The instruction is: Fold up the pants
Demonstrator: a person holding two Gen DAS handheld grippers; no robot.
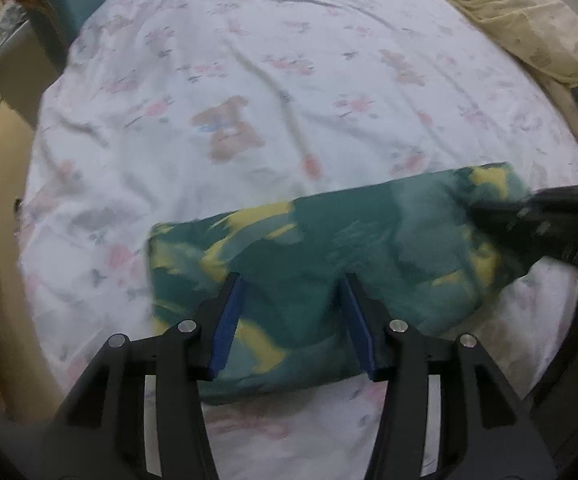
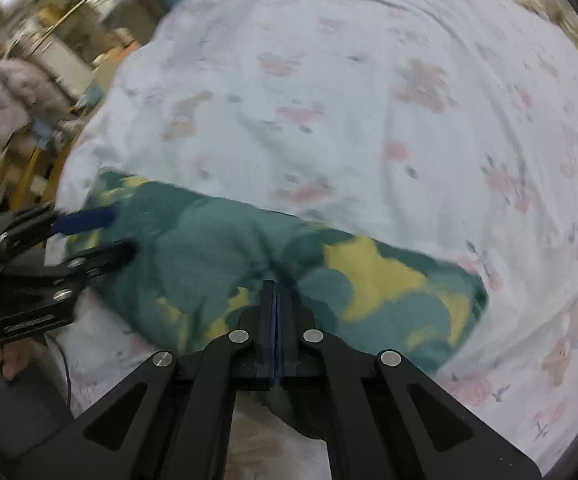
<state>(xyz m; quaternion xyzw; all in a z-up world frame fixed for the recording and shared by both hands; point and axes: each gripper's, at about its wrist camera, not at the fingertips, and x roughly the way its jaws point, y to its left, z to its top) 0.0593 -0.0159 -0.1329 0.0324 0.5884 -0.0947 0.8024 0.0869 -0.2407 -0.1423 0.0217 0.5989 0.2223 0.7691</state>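
The pants (image 1: 329,264) are green with yellow patches and lie folded in a long band on the bed near its front edge. They also show in the right wrist view (image 2: 249,276). My left gripper (image 1: 293,280) is open, its blue pads (image 1: 229,320) spread just over the middle of the band. My right gripper (image 2: 275,286) has its jaws pressed together on a pinch of the pants' near edge. It shows as a dark blurred shape in the left wrist view (image 1: 541,224) at the band's right end. The left gripper shows at the left of the right wrist view (image 2: 101,236).
A white bedsheet (image 1: 249,80) with pink flowers and teddy bears covers the bed. A crumpled cream blanket (image 1: 521,20) lies at the far right. A teal headboard or cushion (image 1: 73,4) stands at the far left. Cluttered furniture (image 2: 29,60) stands beside the bed.
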